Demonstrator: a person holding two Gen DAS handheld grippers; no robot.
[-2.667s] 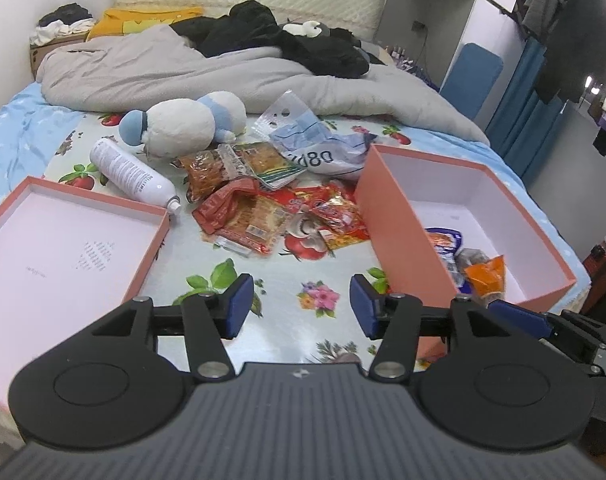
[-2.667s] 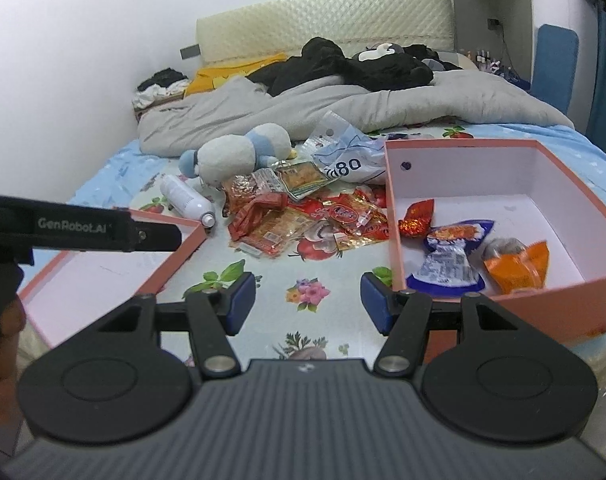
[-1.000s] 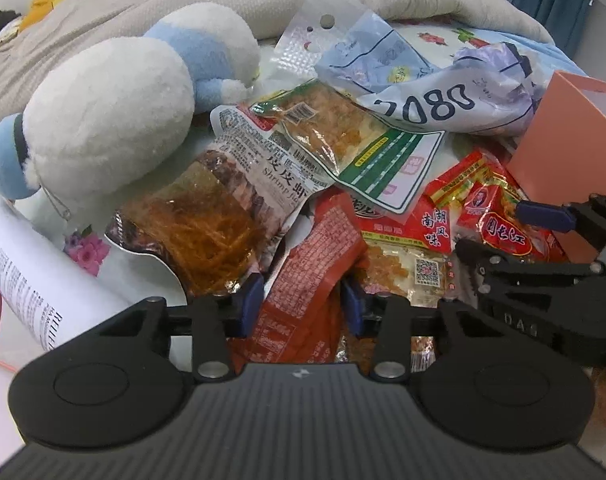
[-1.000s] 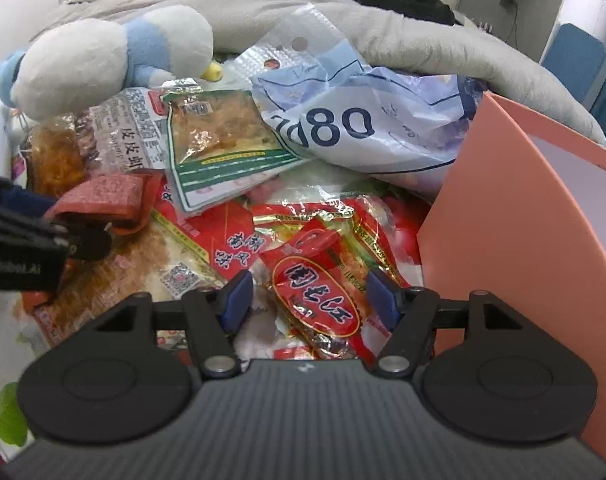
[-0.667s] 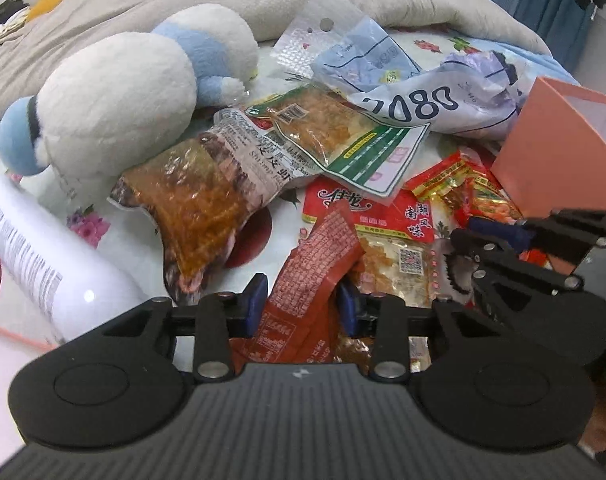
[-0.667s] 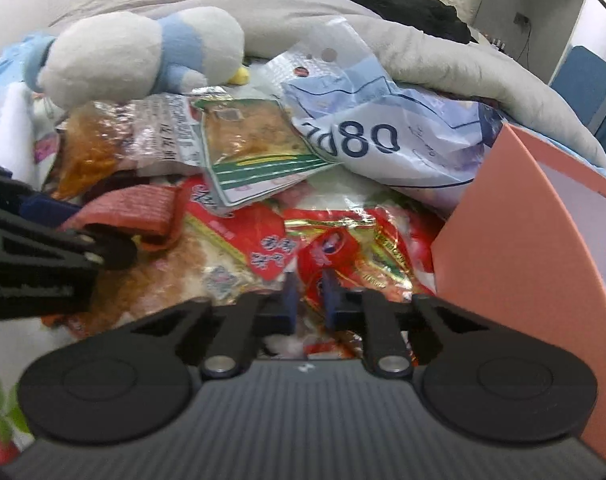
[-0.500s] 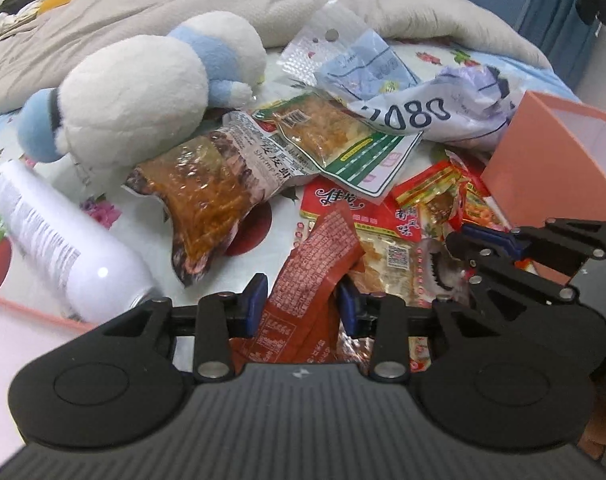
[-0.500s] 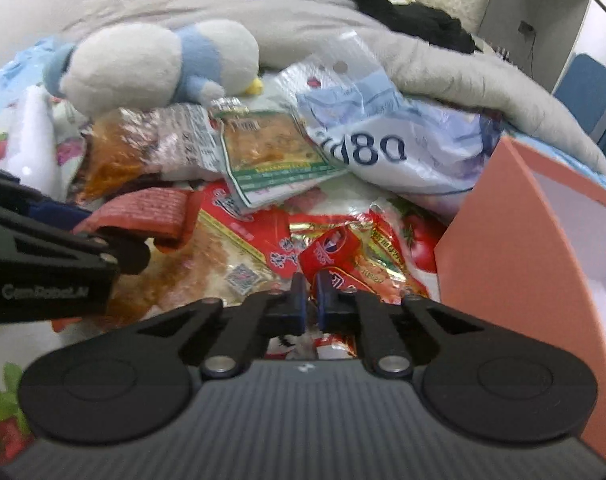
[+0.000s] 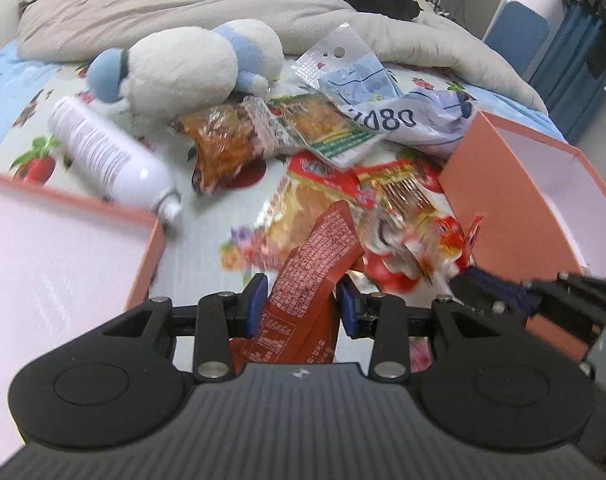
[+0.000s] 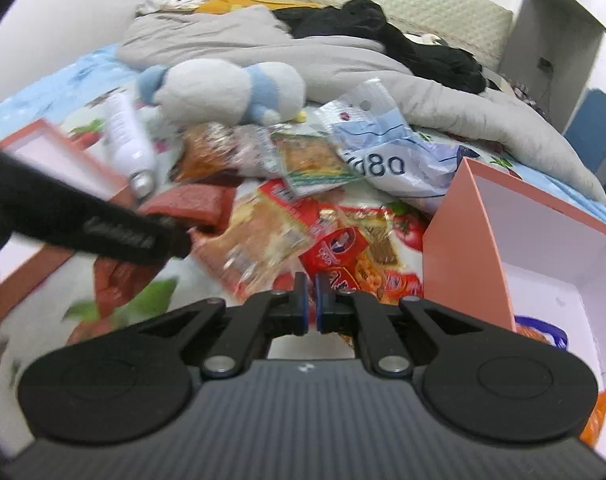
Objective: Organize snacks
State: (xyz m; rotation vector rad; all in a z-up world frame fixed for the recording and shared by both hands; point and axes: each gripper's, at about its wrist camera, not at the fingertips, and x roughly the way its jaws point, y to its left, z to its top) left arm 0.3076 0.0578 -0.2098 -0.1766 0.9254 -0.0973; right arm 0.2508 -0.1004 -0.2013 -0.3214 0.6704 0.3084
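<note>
My left gripper [image 9: 302, 304] is shut on a long dark red snack packet [image 9: 315, 268] and holds it above the bedsheet; the packet also shows in the right wrist view [image 10: 191, 202]. My right gripper [image 10: 306, 307] is shut on a small red snack packet [image 10: 337, 256], lifted beside the wall of the right pink box [image 10: 455, 256]. The snack pile [image 9: 323, 168] lies between the two boxes. The left pink box [image 9: 63, 248] is at the left.
A white spray can [image 9: 107, 156] lies by the left box's corner. A white and blue plush toy [image 9: 187, 64] and a blue-white plastic bag [image 9: 383, 100] lie behind the pile. A grey quilt [image 9: 183, 12] covers the back of the bed.
Both grippers have pulled back and up from the pile with their packets. The boxes have come back into view on both sides.
</note>
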